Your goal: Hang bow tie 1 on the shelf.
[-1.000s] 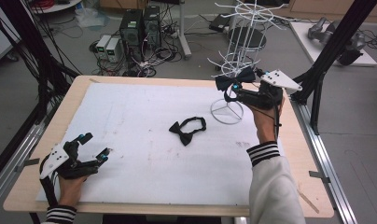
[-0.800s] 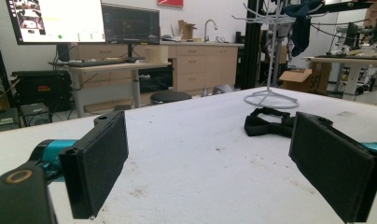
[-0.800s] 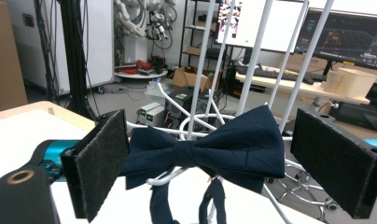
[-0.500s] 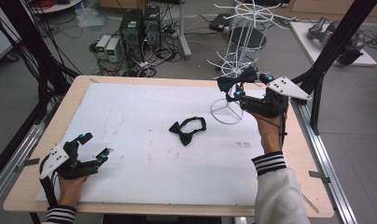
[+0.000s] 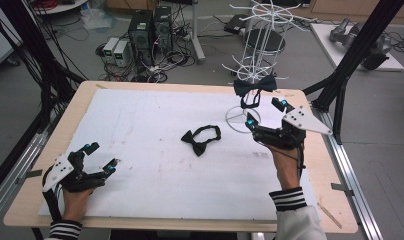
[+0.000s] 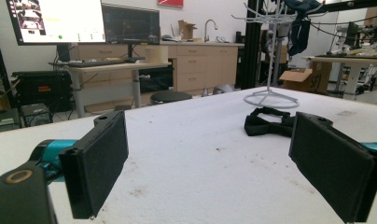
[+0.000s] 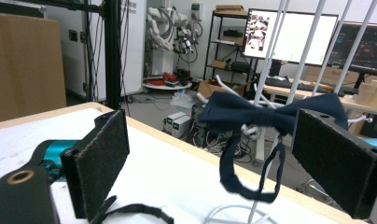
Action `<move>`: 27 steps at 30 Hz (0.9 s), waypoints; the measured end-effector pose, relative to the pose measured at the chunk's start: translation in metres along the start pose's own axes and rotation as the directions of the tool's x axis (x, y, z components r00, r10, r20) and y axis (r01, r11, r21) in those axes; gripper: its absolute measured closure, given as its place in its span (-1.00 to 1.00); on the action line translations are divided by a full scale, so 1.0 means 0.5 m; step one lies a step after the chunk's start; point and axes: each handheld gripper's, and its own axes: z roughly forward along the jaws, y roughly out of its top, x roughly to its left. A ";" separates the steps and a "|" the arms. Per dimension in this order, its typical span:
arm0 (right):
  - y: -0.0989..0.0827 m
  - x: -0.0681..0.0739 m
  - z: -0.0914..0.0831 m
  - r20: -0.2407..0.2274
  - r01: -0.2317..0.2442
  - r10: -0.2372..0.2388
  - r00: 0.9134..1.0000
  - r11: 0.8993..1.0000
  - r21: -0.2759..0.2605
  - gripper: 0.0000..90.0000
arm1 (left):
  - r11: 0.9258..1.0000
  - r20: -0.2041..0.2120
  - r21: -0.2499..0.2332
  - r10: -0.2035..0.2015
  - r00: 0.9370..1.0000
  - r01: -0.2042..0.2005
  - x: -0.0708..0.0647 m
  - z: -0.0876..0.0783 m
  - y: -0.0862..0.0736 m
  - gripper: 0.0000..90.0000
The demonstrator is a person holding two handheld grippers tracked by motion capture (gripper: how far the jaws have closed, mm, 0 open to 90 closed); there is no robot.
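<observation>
Wire rack [image 5: 254, 55] just ahead of the right gripper [image 5: 264, 114], whose jaws stand released. A bow tie [image 5: 255, 88] hangs on it. Second bow tie [image 5: 200, 140] lies between grippers; left gripper [image 5: 99, 157] released. Brushing the rack could dislodge the hung tie.

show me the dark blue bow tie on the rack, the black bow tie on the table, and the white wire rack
Dark blue fabric bow tie [image 7: 266, 113], right gripper view, centre knot.
Black fabric bow tie [image 5: 195, 142], high view, its bow.
White wire rack [image 5: 252, 47], high view, upright centre wires.
</observation>
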 end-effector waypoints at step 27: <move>-0.099 0.033 -0.057 -0.006 -0.015 0.015 1.000 0.999 0.037 -0.76 | 1.000 -0.003 -0.003 0.002 1.000 -0.002 -0.001 0.000 0.000 -0.73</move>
